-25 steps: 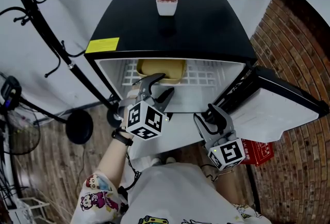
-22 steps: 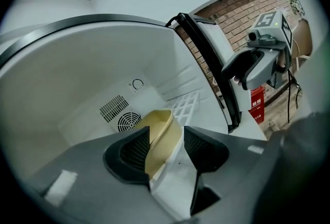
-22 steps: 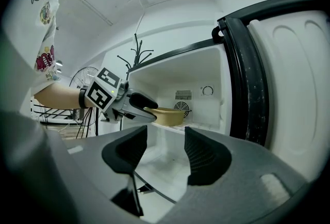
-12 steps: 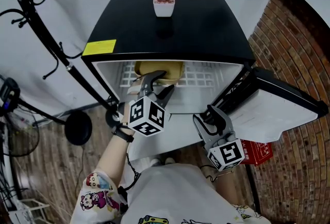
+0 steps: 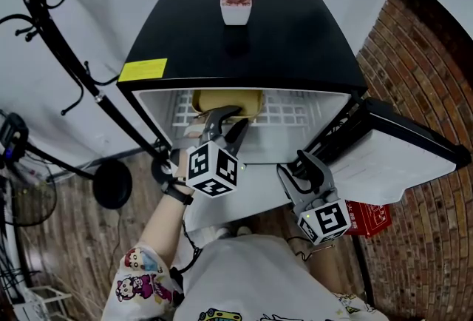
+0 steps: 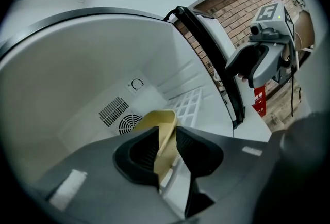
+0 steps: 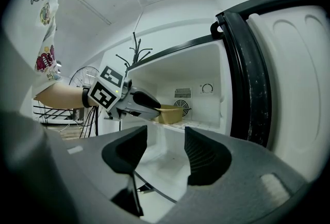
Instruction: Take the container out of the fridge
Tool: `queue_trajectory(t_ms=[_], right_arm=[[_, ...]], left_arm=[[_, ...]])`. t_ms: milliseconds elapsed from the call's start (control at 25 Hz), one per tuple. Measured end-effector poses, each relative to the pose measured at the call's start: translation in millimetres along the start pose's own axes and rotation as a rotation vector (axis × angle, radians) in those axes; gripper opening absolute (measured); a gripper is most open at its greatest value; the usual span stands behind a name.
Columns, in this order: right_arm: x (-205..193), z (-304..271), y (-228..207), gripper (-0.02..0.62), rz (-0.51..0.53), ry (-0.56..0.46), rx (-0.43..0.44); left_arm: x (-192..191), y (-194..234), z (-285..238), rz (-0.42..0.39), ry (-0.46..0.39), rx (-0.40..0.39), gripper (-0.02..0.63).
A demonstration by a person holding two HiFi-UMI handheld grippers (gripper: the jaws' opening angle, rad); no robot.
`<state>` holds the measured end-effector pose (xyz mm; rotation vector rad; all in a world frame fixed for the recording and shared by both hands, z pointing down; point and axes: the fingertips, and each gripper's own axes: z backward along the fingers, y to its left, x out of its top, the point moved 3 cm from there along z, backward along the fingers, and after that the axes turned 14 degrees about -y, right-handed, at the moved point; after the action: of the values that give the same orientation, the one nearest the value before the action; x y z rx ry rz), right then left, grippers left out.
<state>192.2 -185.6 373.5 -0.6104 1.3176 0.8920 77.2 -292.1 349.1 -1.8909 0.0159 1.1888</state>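
A tan container (image 5: 222, 99) rests on the white wire shelf (image 5: 295, 109) inside the open black fridge (image 5: 244, 38). My left gripper (image 5: 233, 120) reaches into the fridge, and its jaws have just been closing. The container's near wall (image 6: 157, 121) now stands between them, and both pads press on it. The right gripper view shows the left gripper (image 7: 147, 104) meeting the container (image 7: 170, 113) at its front edge. My right gripper (image 5: 304, 164) hangs open in front of the fridge, beside the door (image 5: 399, 149), with nothing between its jaws (image 7: 166, 148).
A small potted plant (image 5: 236, 3) sits on the fridge top. The fridge door swings out to the right, with a red box (image 5: 372, 216) on the brick floor below it. A black coat rack (image 5: 59, 38) stands at the left.
The left gripper has edged slightly further into the fridge and its jaws have narrowed onto the container's wall. The right gripper has kept still.
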Motion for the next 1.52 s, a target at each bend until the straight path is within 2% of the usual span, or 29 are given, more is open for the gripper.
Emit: queue_trajectory(t_ms=[400,720,1520], right_arm=[[-2,1,-1,0.222,-0.015,-0.005,-0.011],[0,4,0,0.222,-0.014,-0.006,-0.018],[7,17,7,0.222,-0.014,-0.025,-0.008]], left_arm=[[-1,-3,4,-0.010,0.027,-0.027,0.099],[1,-2,10,-0.013,0.037,-0.019,0.041],[18,-5,33,0.013,0.032,0.007,0.031]])
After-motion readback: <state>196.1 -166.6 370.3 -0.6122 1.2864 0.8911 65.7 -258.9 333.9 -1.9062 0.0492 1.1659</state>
